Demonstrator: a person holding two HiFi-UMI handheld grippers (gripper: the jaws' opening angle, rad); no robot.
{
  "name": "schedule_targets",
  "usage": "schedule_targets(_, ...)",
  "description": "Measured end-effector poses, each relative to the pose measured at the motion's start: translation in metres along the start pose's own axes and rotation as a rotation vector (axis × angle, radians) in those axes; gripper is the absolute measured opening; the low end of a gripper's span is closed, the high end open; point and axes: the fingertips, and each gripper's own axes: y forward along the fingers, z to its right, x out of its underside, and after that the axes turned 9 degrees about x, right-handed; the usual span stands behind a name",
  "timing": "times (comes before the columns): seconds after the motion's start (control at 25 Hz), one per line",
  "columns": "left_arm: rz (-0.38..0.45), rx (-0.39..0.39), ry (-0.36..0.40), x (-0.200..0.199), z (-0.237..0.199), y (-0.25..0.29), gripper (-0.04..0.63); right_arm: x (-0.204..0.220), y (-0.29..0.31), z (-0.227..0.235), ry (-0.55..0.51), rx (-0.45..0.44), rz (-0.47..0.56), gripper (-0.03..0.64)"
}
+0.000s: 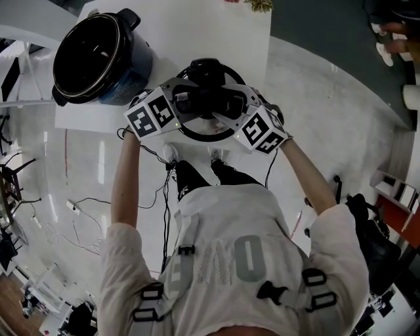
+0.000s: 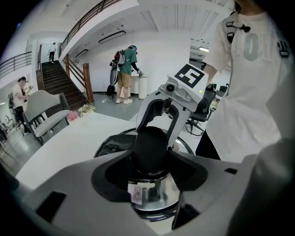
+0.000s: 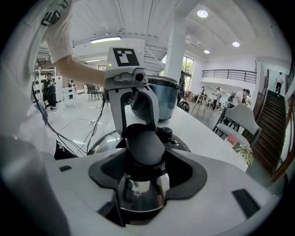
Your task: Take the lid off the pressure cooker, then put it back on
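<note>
Open hall, viewed from above and from two low positions. A white tabletop (image 1: pixel 216 26) stands on a glossy pale floor (image 1: pixel 328 118) crossed by loose cables (image 1: pixel 85 210). A staircase (image 2: pixel 57 78) with wooden rails climbs along a white wall. Near its foot are a grey chair (image 2: pixel 46 115) and a small bunch of flowers (image 2: pixel 72 115). A white column (image 3: pixel 175 41) meets a ribbed white ceiling with round recessed lights (image 3: pixel 203 14). A railed balcony (image 3: pixel 230 73) runs behind it. People (image 2: pixel 126 69) stand in the distance.

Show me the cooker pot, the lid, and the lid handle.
cooker pot (image 1: pixel 136 73), head view, blue outer wall.
lid (image 3: pixel 107 140), right gripper view, shiny metal top.
lid handle (image 3: pixel 143 144), right gripper view, black top.
</note>
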Motion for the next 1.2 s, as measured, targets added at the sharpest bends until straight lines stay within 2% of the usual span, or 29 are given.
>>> schedule_targets(0.12,0.007,0.007,-0.022,0.001,0.000,0.001,0.250,0.000,0.001,-0.001,-0.003,-0.010,0.000,0.263)
schedule_targets(0.24,0.062,0.006,-0.119,-0.001,-0.005,-0.001,0.260,-0.001,0.000,0.002,0.057,-0.028,0.011,0.273)
schedule_targets(0.28,0.076,-0.007,-0.137,-0.001,-0.007,-0.003,0.274,-0.004,-0.001,0.005,0.098,-0.030,0.026,0.319)
schedule_targets(0.36,0.084,-0.040,-0.145,-0.002,-0.010,-0.011,0.305,-0.014,-0.006,0.013,0.150,-0.028,0.058,0.355)
schedule_targets(0.56,0.173,-0.168,-0.109,-0.032,-0.025,-0.054,0.305,-0.048,-0.022,0.034,0.156,0.000,0.129,0.359)
schedule_targets(0.68,0.217,-0.278,-0.019,-0.063,-0.028,-0.090,0.256,-0.076,-0.036,0.047,0.149,0.047,0.179,0.357)
schedule_targets(0.76,0.270,-0.376,0.047,-0.087,-0.024,-0.115,0.195,-0.097,-0.049,0.057,0.156,0.104,0.220,0.238)
schedule_targets(0.88,0.397,-0.584,0.089,-0.118,-0.018,-0.157,0.075,-0.128,-0.069,0.071,0.197,0.197,0.298,0.118)
schedule_targets(0.92,0.439,-0.660,0.078,-0.124,-0.016,-0.170,0.042,-0.136,-0.075,0.076,0.215,0.229,0.329,0.078)
schedule_targets(1.0,0.507,-0.797,0.025,-0.125,-0.010,-0.192,0.019,-0.149,-0.088,0.083,0.253,0.290,0.386,0.008)
schedule_targets(1.12,0.594,-0.949,-0.061,-0.122,0.006,-0.212,0.018,-0.160,-0.102,0.086,0.285,0.363,0.426,0.008)
schedule_targets(1.2,0.605,-1.025,-0.081,-0.116,0.020,-0.216,0.018,-0.165,-0.110,0.083,0.300,0.395,0.440,0.008)
